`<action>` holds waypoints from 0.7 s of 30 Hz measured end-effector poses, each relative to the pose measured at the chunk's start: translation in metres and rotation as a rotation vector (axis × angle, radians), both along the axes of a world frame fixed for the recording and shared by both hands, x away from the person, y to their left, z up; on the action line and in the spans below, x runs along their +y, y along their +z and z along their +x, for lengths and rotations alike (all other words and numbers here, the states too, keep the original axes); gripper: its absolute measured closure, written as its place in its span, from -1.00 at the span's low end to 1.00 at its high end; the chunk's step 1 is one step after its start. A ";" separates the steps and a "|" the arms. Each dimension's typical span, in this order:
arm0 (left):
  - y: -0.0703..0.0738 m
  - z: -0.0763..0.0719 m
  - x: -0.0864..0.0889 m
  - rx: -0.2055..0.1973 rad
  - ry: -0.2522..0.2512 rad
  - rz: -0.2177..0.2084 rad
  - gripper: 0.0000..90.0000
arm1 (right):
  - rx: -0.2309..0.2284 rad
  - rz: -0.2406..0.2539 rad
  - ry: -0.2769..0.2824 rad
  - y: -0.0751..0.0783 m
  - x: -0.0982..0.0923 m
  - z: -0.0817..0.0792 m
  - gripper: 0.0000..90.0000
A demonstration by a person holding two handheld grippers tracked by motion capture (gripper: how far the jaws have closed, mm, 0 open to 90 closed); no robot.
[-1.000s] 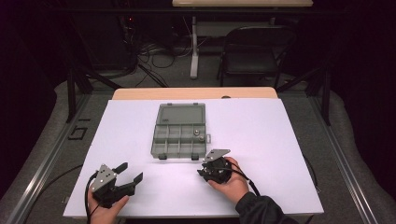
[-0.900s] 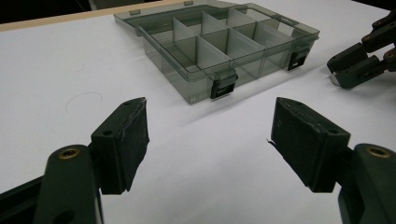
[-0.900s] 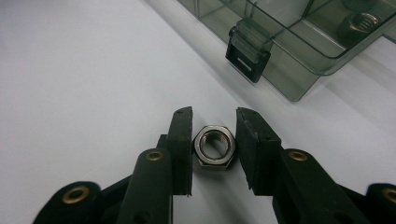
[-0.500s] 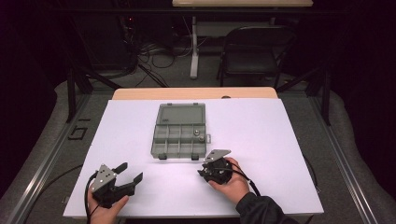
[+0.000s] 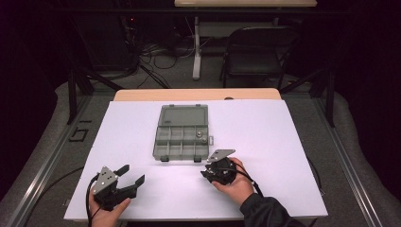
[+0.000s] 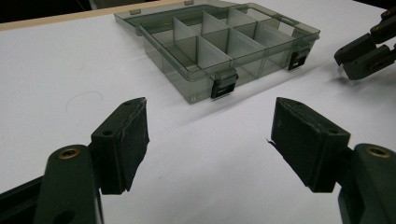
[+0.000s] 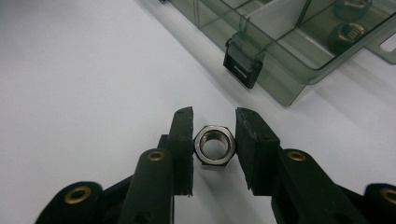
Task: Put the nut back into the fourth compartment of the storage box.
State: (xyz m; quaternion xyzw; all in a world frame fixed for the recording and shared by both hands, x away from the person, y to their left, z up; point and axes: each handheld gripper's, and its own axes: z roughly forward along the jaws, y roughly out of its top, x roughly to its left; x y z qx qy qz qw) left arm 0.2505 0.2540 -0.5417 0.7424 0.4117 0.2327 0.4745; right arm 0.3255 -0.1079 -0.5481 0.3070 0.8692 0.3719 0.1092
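Nut (image 7: 214,146) sits on white tabletop (image 7: 84,70) just in front of organizer box (image 7: 299,56), clamped btwn right hand-held gripper (image 7: 214,140) pads. Left hand-held gripper (image 6: 210,135) wide apart, idle. Risk: grip's on hex corners, nut could twist n pop out on lift.

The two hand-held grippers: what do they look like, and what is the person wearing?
Both are black. The left claw carries a grey three-cornered plate on top, as does the right claw. In the gripper views each jaw is a black bar with a rough dark pad and brass-coloured pivot rivets. A black cable trails from each gripper. The right forearm wears a dark sleeve.
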 end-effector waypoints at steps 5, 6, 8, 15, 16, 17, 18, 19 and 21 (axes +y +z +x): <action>0.000 0.000 0.000 0.001 0.001 0.001 -0.39 | -0.001 0.001 0.007 0.011 0.000 0.003 0.51; 0.000 0.000 0.000 0.001 0.004 0.004 -0.39 | -0.006 0.004 0.010 0.014 0.000 0.004 0.51; 0.000 0.000 0.000 0.001 0.004 0.004 -0.39 | -0.019 0.001 0.014 0.025 0.000 0.006 0.51; 0.000 0.000 0.001 0.000 0.004 0.001 -0.39 | -0.027 0.021 0.001 0.047 -0.001 0.019 0.51; 0.000 0.000 0.001 0.000 0.004 0.001 -0.39 | -0.027 0.021 0.001 0.047 -0.001 0.019 0.51; 0.000 0.000 0.001 0.001 0.004 -0.001 -0.39 | -0.028 0.019 -0.002 0.053 -0.001 0.023 0.51; 0.000 0.000 0.001 0.002 0.002 -0.004 -0.39 | -0.028 0.016 -0.004 0.055 -0.001 0.025 0.51; 0.000 0.000 0.001 0.003 0.003 -0.004 -0.39 | -0.029 0.013 -0.006 0.057 -0.001 0.027 0.51; 0.000 0.000 0.001 0.003 0.003 -0.004 -0.39 | -0.031 0.011 -0.012 0.062 -0.001 0.031 0.51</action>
